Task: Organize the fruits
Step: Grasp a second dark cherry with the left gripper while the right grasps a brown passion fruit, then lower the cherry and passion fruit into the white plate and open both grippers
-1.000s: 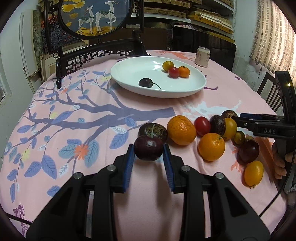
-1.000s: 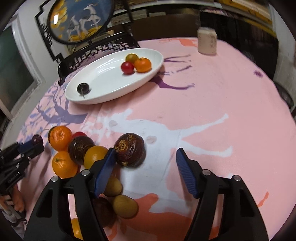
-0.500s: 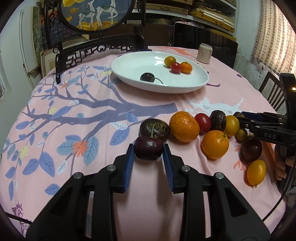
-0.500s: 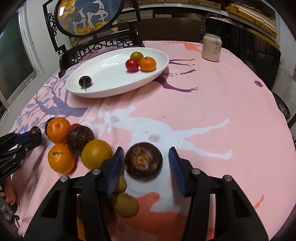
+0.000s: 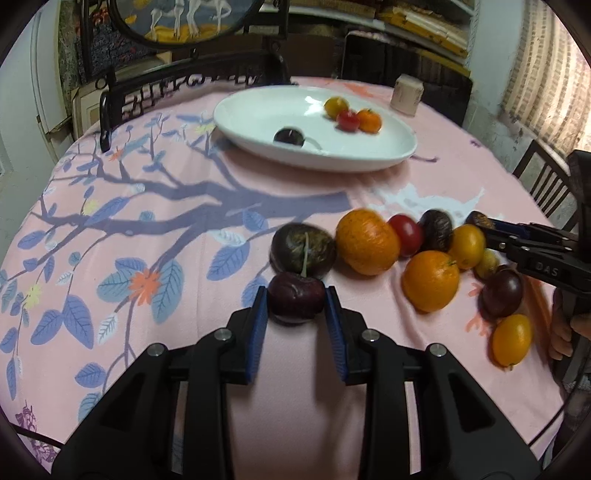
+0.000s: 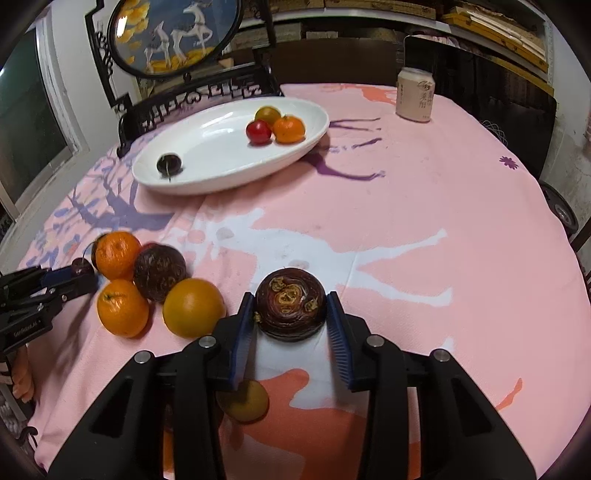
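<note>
My left gripper (image 5: pixel 295 302) is shut on a dark red cherry (image 5: pixel 296 301) just above the pink tablecloth, in front of a dark round fruit (image 5: pixel 303 249). My right gripper (image 6: pixel 290 308) is shut on a dark purple wrinkled passion fruit (image 6: pixel 290 302) and also shows at the right of the left wrist view (image 5: pixel 480 223). A white oval plate (image 5: pixel 258 110) at the back holds a cherry (image 5: pixel 289 136), a yellow fruit (image 5: pixel 335 105), a red tomato (image 5: pixel 348 120) and a small orange (image 5: pixel 369 120). Several loose fruits, among them an orange (image 5: pixel 367 242), lie between the grippers.
A pale drink can (image 6: pixel 414 94) stands at the table's far right. A dark carved chair back (image 5: pixel 184 83) stands behind the plate, with a round painted screen (image 6: pixel 173 33) above it. Another chair (image 5: pixel 546 184) is at the right edge. A small yellow fruit (image 6: pixel 243 402) lies under my right gripper.
My right gripper has closed from wide open onto the passion fruit and holds it. My left gripper keeps its grip on the cherry and has moved slightly forward towards the plate.
</note>
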